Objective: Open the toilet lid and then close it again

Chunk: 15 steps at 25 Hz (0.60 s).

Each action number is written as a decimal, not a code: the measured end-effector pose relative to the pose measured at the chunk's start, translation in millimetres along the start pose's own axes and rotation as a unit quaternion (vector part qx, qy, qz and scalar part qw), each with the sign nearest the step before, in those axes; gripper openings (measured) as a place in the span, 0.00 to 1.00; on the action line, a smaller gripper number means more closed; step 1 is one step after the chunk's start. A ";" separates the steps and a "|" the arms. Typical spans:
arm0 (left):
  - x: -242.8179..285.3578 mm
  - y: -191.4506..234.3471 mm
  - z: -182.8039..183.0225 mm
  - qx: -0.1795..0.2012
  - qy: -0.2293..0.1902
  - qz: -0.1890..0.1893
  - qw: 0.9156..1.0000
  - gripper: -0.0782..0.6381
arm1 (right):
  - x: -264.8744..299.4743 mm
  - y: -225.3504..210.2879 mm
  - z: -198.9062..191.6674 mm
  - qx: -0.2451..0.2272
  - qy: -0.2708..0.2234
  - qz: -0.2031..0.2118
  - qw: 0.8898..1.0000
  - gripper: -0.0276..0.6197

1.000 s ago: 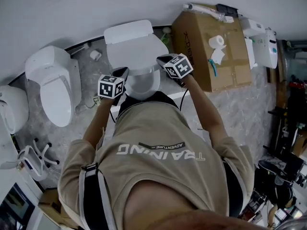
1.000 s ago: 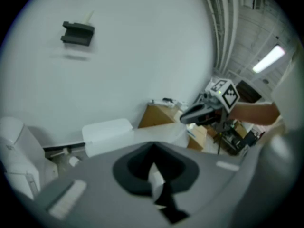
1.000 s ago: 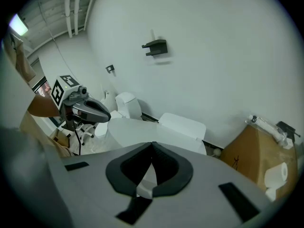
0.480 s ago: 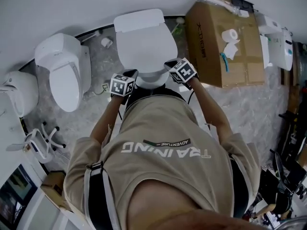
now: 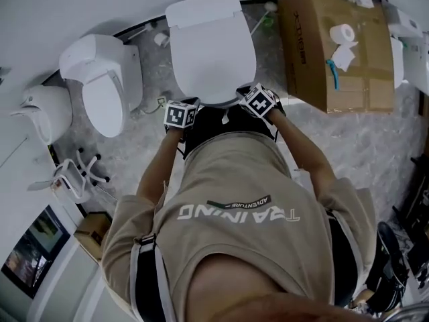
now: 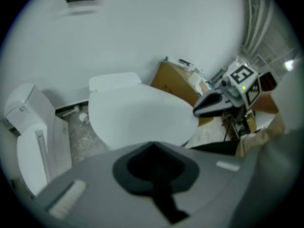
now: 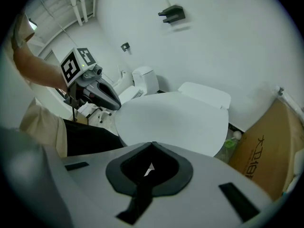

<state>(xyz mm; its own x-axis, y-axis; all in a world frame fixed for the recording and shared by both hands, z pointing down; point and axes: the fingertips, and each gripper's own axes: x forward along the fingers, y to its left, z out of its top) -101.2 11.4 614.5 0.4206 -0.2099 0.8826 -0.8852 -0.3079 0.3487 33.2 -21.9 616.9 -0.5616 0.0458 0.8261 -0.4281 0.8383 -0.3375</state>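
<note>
Toilet lid [image 5: 213,52]: down flat over the bowl, closed. It belongs to the centre toilet, which stands against the white wall [image 5: 67,12].
Toilet rear unit [image 5: 201,9]: white and rectangular, directly behind the lid and touching the wall line.
Left gripper [image 6: 152,145]: clenched, with the jaws brought together and nothing between them. It sits at the left front corner of the lid, whose front rim lies just beyond the jaw tips. Contact with the lid cannot be confirmed.
Right gripper [image 7: 152,144]: clenched likewise, jaws together with nothing held. It sits at the right front corner of the lid, whose surface spreads out just past the tips. Contact cannot be confirmed.
Spacing of grippers: one on each side of the lid's front edge, with the marker cubes facing up in the head view.
Person [image 5: 234,206]: in a tan shirt, standing directly in front of the centre toilet with both arms reaching forward to the grippers.
Second toilet [image 5: 104,89]: white with its lid down, to the left of the centre toilet and apart from it.
Third white fixture [image 5: 43,109]: further left, near the wall.
Wire frame [image 5: 74,176]: white, on the floor in front of the left fixtures.
Cardboard box [image 5: 322,66]: brown, on the floor to the right of the centre toilet.
Toilet paper roll [image 5: 344,32]: lying on top of the box.
Floor [image 5: 348,139]: grey with a marbled pattern.
Wall bracket [image 7: 172,13]: dark, fixed high on the wall above the toilet.
</note>
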 end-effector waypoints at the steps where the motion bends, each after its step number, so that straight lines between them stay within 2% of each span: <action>1: 5.2 0.7 -4.8 -0.007 0.006 0.000 1.000 0.11 | 4.7 0.9 -6.6 0.002 0.006 0.006 1.000 0.06; 7: 45.3 2.1 -42.1 -0.016 0.066 -0.010 0.998 0.11 | 38.7 3.7 -49.7 0.009 0.046 0.021 0.999 0.06; 12: 76.6 8.5 -73.4 -0.070 0.088 -0.046 0.993 0.11 | 70.5 4.7 -82.1 0.044 0.074 0.015 0.996 0.06; 15: 97.9 11.5 -86.2 -0.047 0.107 -0.064 0.991 0.11 | 86.3 -5.7 -98.6 0.061 0.084 -0.015 0.994 0.06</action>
<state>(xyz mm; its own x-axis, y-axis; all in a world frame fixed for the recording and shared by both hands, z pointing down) -87.3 67.3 732.1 0.4873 0.0295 0.8727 -0.8464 -0.2301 0.4803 57.0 30.8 734.6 -0.4252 0.1215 0.8969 -0.5312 0.7689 -0.3559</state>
